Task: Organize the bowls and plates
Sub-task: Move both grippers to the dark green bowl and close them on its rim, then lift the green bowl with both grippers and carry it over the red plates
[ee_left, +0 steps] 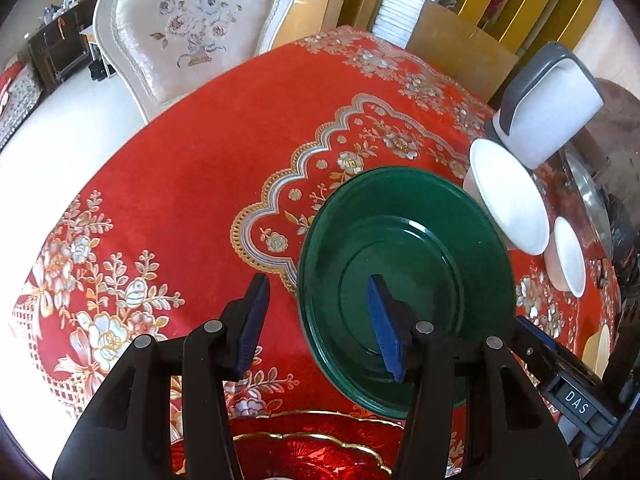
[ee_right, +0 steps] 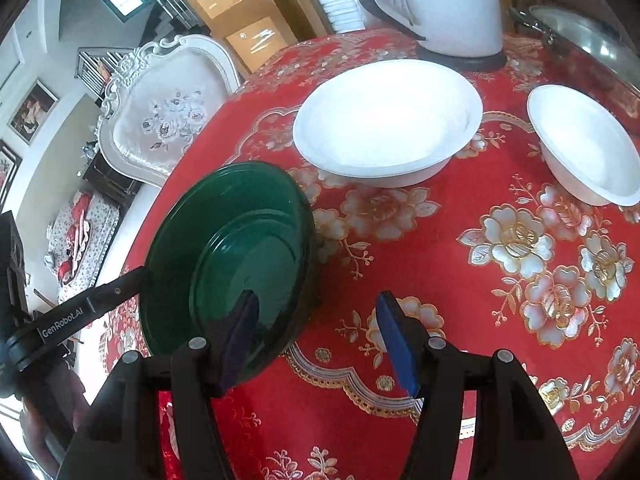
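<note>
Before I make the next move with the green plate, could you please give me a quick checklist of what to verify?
1. Left gripper open, straddling the green plate rim: ok.
2. Right gripper open, straddling the opposite rim: ok.
3. Pads touching the plate: cannot tell.
4. Large white bowl and small white bowl apart from the green plate: ok.
5. Red plate fully in view: not ok, the left gripper hides part of it.

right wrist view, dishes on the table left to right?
Dark green glass plate → large white bowl → smaller white bowl. All sit on the red floral tablecloth.
</note>
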### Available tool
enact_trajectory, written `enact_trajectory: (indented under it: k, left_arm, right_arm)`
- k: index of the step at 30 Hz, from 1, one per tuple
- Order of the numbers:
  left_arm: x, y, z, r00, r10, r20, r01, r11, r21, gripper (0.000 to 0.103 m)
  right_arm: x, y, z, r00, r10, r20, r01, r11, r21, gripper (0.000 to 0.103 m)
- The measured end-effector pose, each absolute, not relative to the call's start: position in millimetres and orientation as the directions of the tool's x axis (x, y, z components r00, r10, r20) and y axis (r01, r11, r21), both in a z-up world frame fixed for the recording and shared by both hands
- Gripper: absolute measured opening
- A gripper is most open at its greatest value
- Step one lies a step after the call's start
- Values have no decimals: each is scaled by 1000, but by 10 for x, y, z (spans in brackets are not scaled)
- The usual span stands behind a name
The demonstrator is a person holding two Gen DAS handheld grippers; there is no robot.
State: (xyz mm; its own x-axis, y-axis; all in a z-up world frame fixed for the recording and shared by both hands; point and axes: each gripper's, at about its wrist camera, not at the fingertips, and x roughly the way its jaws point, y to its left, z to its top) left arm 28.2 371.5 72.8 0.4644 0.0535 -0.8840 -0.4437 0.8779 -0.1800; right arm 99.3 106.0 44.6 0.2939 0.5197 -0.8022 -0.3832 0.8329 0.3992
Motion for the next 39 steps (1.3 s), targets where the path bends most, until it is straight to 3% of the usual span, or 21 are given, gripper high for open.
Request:
enact_trajectory:
  k: [13,15,16,17,19,22,39]
  left_arm:
    - [450,3587,534,427,65,-902,-396,910,-122,50]
    - [465,3565,511,433,54,-900,-384,914,-130,42]
    - [473,3552,501,435,62,-899,-383,916,-122,37]
    - [478,3543,495,435,64,-898,-381,917,-119,27]
    - [484,3537,483,437,63,-897,-377,919,-119,27]
    - [470,3553,503,449,75,-891,-382,917,-115,19]
    - [92,3331,1065,584,180,-792,-378,923,-69,19]
  right_arm:
    - [1065,1264,320,295,510,-808,-459,817,348,61]
    - [1065,1264,316,302,514,-803,-470,813,344,60]
    - [1058,1265,318,305,519,-799,-480,808,342,58]
    - [1049,1267,321,310,520,-796,-488,806,336,49]
    - [1032,1280,325,319,516,-795,-506,802,318,33]
    - [1002,1304,331,351,480,-804,-531,809,252,26]
    - [793,1178,743,422,529,-736,-552,794,255,26]
